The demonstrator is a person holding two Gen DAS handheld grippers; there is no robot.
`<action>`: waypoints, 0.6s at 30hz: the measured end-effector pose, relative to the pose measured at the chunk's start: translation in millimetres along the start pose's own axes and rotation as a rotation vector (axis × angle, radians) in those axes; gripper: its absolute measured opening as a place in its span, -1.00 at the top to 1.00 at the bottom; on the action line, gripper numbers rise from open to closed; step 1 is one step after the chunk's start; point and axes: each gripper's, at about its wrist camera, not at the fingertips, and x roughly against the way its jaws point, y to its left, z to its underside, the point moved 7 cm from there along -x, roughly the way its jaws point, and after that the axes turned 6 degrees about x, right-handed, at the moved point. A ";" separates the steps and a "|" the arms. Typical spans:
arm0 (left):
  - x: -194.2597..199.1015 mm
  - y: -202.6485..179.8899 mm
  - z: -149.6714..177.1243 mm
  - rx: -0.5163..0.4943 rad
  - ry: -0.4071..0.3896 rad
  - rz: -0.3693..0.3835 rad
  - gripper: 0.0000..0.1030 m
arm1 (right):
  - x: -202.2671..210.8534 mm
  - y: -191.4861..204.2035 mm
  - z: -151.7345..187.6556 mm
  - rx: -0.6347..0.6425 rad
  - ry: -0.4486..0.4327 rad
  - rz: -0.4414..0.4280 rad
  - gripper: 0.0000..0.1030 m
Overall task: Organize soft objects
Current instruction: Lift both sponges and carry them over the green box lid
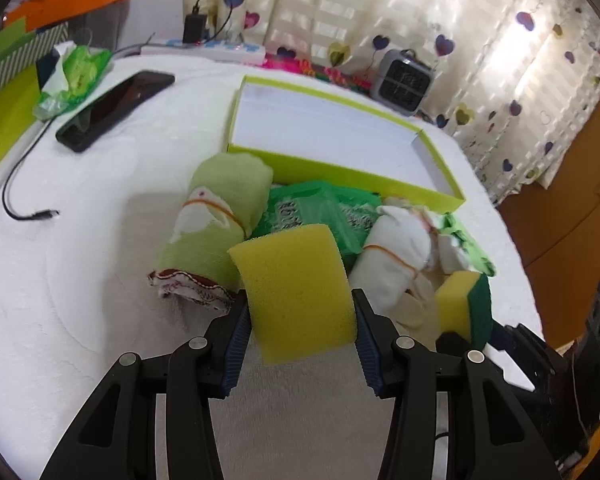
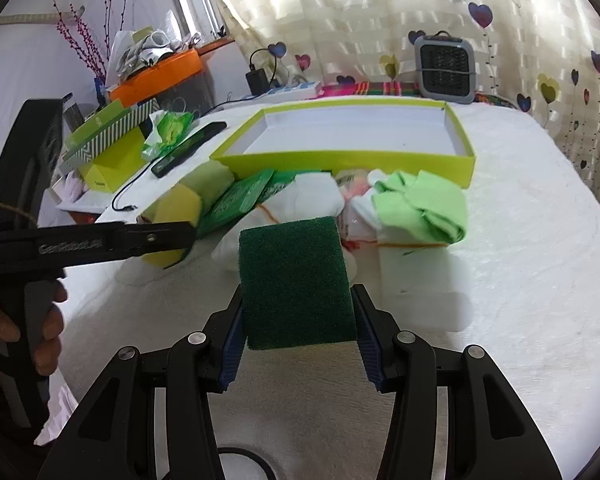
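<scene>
Two sponges are being held up, nothing yet lying in the lime-green cardboard tray [image 1: 380,178]: the left gripper [image 1: 302,316] is pinching a yellow foam sponge [image 1: 296,284], the right gripper [image 2: 298,318] a green-faced scouring sponge [image 2: 296,280]. Rolled cloths [image 1: 216,220] and packets, apparently all unsorted, are waiting beside the tray.

Heart-print curtain [image 2: 380,12], backlit, white-covered table [image 2: 520,280]

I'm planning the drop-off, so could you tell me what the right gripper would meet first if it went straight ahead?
The right gripper, shut on a green-faced sponge, points at the pile of white rolled cloths before the lime box. It would probably meet those cloths first; depth is unclear.
</scene>
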 end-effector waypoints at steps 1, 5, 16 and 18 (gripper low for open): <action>5.6 -0.9 -1.4 -0.010 -0.009 -0.001 0.08 | 3.4 -0.8 -2.2 0.000 -0.007 0.007 0.03; 22.8 -8.9 -12.5 -0.050 -0.048 0.013 0.08 | 13.8 -3.8 -12.4 0.001 -0.034 0.032 0.03; 34.3 -27.3 -57.4 -0.148 -0.095 0.040 0.08 | 35.2 -12.2 -62.3 0.046 -0.078 0.122 0.03; 34.8 -31.0 -70.3 -0.175 -0.104 0.039 0.08 | 35.8 -15.9 -72.6 0.046 -0.085 0.132 0.03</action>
